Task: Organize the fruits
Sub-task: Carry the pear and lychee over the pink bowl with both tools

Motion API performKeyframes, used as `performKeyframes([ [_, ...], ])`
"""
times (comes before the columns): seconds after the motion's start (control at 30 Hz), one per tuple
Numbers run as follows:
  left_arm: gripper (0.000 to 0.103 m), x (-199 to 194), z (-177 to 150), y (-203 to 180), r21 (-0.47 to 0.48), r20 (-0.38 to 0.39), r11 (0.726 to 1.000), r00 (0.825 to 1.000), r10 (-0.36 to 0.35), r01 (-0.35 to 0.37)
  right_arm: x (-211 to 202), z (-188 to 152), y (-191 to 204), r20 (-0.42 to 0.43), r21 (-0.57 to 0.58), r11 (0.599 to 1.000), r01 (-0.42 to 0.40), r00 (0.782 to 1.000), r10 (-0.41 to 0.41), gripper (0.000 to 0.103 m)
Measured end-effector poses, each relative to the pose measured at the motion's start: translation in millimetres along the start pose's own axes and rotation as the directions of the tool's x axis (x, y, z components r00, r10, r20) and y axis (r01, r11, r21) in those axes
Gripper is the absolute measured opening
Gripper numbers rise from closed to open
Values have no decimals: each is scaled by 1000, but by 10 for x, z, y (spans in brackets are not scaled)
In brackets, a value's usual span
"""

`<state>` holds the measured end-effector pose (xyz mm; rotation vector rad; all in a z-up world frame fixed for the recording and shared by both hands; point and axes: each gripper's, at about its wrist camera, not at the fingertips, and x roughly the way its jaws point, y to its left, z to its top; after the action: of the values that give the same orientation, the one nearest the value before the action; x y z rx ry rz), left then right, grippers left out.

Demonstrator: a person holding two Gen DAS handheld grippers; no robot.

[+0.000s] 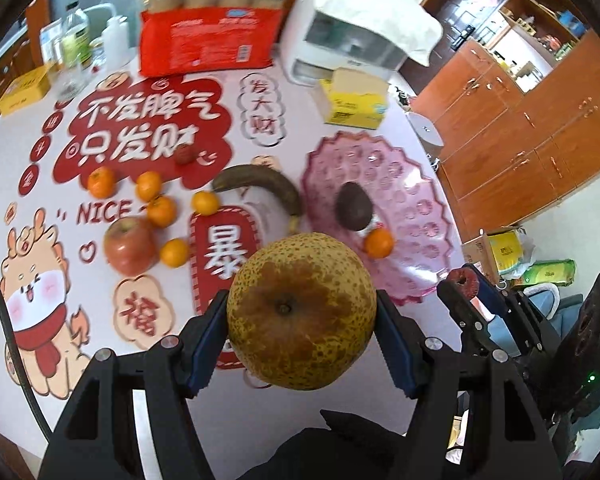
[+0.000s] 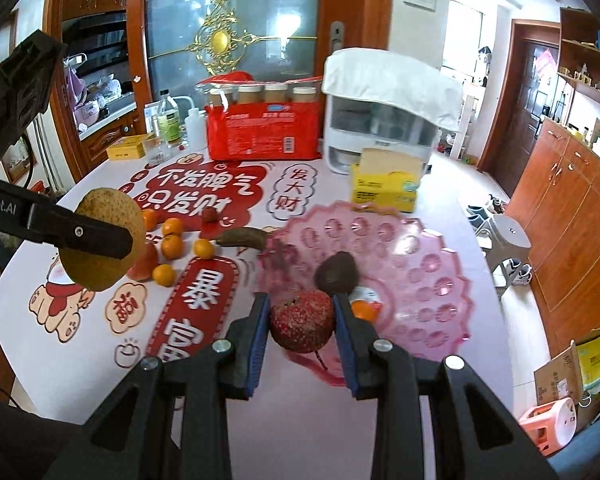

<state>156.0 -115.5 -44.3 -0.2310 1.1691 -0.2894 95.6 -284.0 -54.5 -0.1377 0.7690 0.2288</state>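
My left gripper (image 1: 302, 320) is shut on a big speckled brown pear (image 1: 300, 310), held above the table; it also shows in the right wrist view (image 2: 100, 240). My right gripper (image 2: 302, 324) is shut on a small red hawthorn fruit (image 2: 302, 320) at the near edge of the pink plate (image 2: 420, 280); the fruit also shows in the left wrist view (image 1: 464, 282). The plate (image 1: 400, 184) holds an avocado (image 1: 354, 206) and a tangerine (image 1: 378, 242). On the table lie a red apple (image 1: 130, 246), several tangerines (image 1: 162, 210), a dark banana (image 1: 260, 184) and a lychee (image 1: 186, 155).
At the table's back stand a red snack pack (image 1: 208, 40), a white appliance (image 1: 352, 40), a yellow box (image 1: 354, 100), bottles (image 1: 76, 36) and a yellow tin (image 1: 24, 90). Wooden cabinets (image 1: 540, 120) and floor boxes (image 1: 508, 252) lie to the right.
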Motion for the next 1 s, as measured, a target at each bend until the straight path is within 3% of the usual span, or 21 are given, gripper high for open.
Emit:
performKeyframes([
  [0.4,68,436,185,-673,36,-10,999,1000,-1,1,107,-86,-778,-10,34,999,0,1000,0,32],
  [0.57,68,722,268,-876,62,-28,997,999,40,-38,242,-95,-1068,-29,81,997,-2,1000,4,32],
  [0.8,68,1140,332,-961,50,-48,997,997,58,-56,550,-132,-1357,-70,136,990,-32,997,42,32],
  [1.0,68,1532,354,-888,-4,-135,997,987,82,-83,880,-199,-1445,-133,182,979,-91,984,116,32],
])
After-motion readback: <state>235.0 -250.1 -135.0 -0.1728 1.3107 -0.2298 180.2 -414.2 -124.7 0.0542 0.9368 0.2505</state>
